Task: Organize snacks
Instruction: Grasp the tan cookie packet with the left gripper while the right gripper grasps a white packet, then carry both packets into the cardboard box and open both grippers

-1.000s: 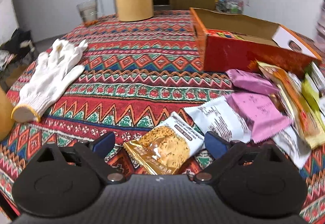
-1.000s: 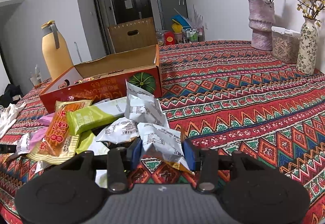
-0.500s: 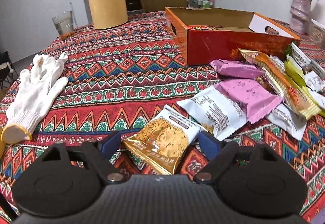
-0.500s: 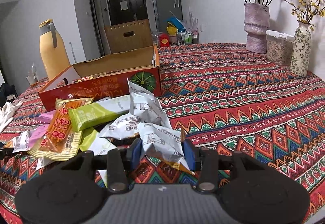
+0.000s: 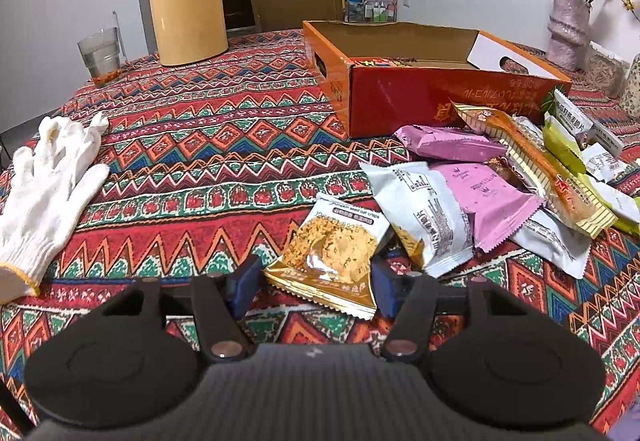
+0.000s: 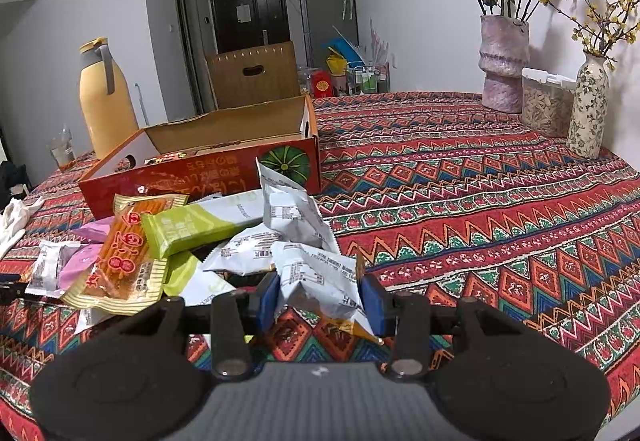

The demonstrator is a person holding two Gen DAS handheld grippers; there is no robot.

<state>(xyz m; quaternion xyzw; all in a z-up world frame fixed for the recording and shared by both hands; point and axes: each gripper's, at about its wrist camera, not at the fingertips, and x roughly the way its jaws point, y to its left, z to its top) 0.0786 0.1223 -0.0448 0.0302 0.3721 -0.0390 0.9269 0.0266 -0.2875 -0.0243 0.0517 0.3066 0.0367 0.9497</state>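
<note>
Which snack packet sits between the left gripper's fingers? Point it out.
The gold oat-crisp packet with the clear window showing crisps. It lies between the left gripper fingers, apart from the pile of white, pink and orange packets.

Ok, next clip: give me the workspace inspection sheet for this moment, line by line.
Surface: table under a patterned cloth.
Job's things: loose snack packets in a heap; open red box behind them.
Clutter: white glove, glass, yellow flask, two flower vases.
Grippers: left gripper around a gold crisp packet; right gripper closed on a white packet.
Cables: nothing seen.
Surroundings: cardboard box, dark door.
</note>
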